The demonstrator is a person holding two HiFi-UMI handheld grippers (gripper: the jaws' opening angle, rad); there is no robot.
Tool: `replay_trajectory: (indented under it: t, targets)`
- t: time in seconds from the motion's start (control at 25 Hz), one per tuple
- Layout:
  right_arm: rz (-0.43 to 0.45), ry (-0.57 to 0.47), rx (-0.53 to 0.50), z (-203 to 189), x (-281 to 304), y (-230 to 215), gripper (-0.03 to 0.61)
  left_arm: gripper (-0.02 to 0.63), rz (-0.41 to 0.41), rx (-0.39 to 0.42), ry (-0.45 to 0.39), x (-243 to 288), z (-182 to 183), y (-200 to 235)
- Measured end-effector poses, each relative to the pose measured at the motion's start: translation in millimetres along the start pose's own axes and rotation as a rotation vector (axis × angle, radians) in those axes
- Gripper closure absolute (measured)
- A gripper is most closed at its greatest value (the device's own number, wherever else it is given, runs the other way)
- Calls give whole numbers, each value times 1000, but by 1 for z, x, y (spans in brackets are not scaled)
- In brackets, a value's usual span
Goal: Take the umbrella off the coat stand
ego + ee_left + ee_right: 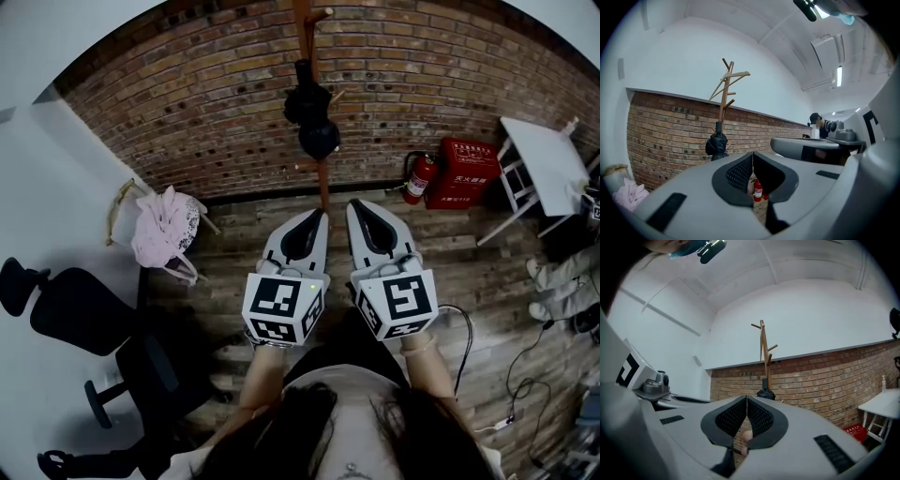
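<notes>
**Q:** So what are the jaws doing?

**Me:** My left gripper (317, 217) and right gripper (358, 208) are level, side by side. Both have their jaws pressed together on nothing.

**Q:** And the umbrella (311, 114)?

**Me:** It's black, folded, hanging on the wooden coat stand (302, 33) straight ahead. It's well apart from both grippers, brick wall (187, 103) right behind it. Red fire extinguisher (419, 178) stands on the floor (469, 281) off to its right.
</notes>
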State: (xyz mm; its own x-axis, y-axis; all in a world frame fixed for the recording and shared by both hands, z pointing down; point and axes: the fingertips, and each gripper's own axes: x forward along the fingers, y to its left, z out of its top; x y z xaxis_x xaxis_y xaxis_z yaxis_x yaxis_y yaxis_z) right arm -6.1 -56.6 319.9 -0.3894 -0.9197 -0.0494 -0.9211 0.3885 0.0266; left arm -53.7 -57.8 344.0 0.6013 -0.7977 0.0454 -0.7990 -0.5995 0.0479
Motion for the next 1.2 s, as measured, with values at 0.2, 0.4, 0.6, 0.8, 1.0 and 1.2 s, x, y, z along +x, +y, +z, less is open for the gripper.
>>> replay_trajectory:
  t: [0.2, 0.4, 0.6, 0.8, 1.0, 1.2]
  targets:
    - [-6, 16, -33, -5, 17, -10, 541, 603, 20, -14, -9, 14, 3, 17]
    - [23, 19, -56, -7, 40, -19, 540, 603, 53, -19, -18, 33, 7, 35]
    - [57, 24, -41, -9, 66, -30, 538, 603, 81, -27, -13, 55, 9, 52]
    - [75, 52, -30, -20, 93, -48, 537, 601, 101, -28, 0, 79, 7, 66]
    - [123, 80, -16, -31, 119, -55, 451, 565, 111, -40, 14, 100, 4, 79]
    - [128, 81, -20, -40, 145, -66, 451, 560, 136, -39, 18, 115, 0, 91]
